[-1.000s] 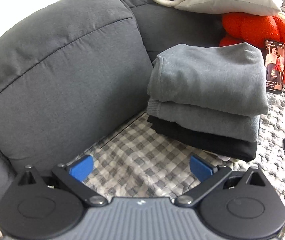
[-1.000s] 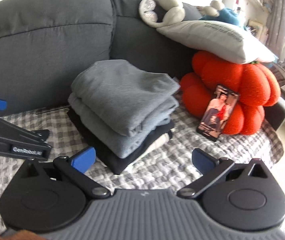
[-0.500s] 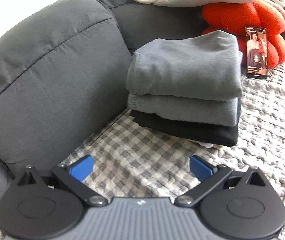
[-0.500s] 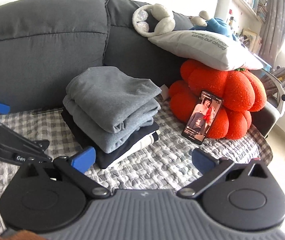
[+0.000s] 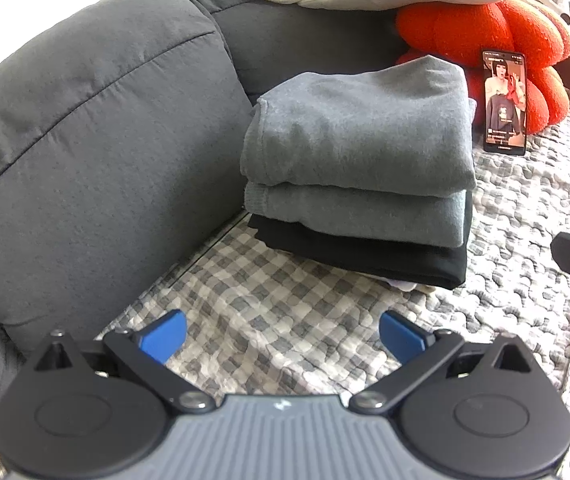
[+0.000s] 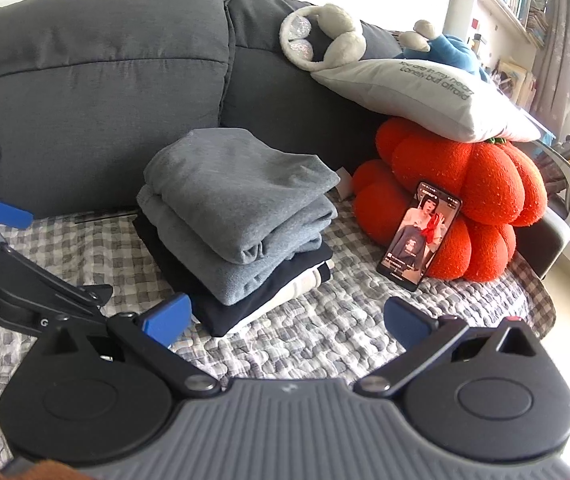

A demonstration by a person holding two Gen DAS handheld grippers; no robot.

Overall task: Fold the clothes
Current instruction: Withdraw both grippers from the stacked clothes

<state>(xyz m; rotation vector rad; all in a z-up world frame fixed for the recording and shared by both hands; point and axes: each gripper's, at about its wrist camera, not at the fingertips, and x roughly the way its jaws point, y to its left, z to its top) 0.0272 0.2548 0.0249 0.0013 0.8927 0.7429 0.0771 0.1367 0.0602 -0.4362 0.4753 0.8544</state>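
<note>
Clothes (image 6: 237, 216) sit in a folded stack on the checked quilt (image 5: 269, 320) of the grey sofa (image 5: 85, 152), against the backrest, just left of a phone (image 6: 419, 236) propped on an orange pumpkin cushion (image 6: 469, 176). Both the left hand-held gripper (image 5: 281, 336) and right hand-held gripper (image 6: 289, 316) hover spread and empty, short of the pile. If any squaring-up remains, I'd nudge the edges gently rather than pinch. Two grey sweatshirts top a black garment and something pale beneath; edges look fairly even.
</note>
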